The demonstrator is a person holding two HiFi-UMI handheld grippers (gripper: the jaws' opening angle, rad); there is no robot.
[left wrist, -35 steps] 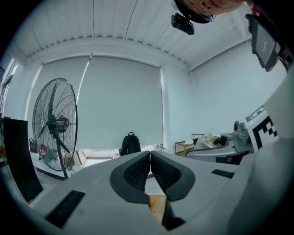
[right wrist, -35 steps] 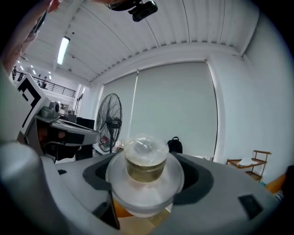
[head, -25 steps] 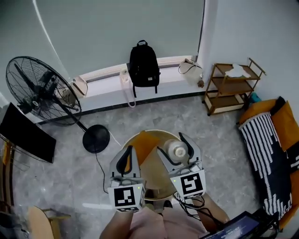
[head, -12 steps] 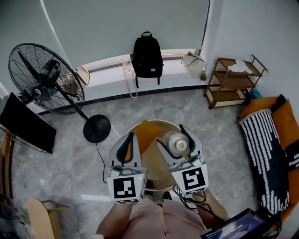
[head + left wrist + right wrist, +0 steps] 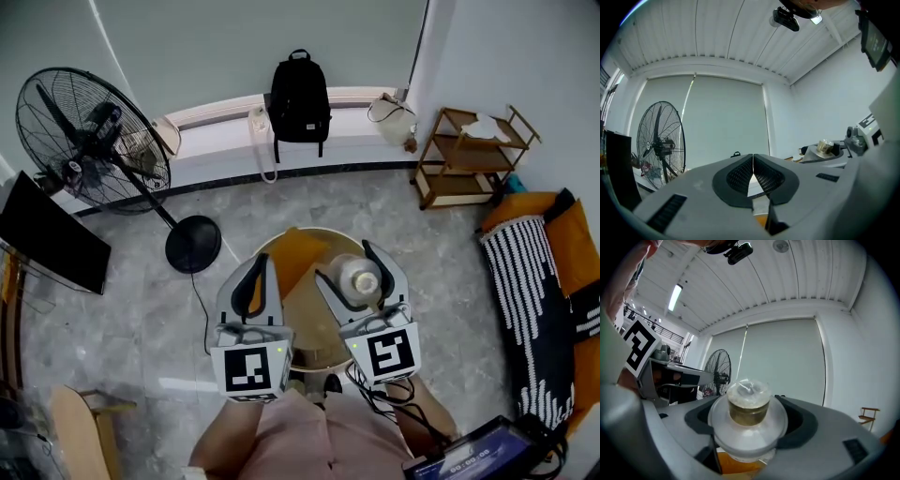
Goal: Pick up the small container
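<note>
small container between right tool jaws; left tool closed, empty

Grey left gripper and right gripper bear black-and-white marker cubes.

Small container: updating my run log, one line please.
right hand-held gripper: shut on small container | left hand-held gripper: shut, empty | held over round table

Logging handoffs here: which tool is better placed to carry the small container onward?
Right. The right tool is closed on the small container. The left tool is shut on nothing and sits beside it.
</note>
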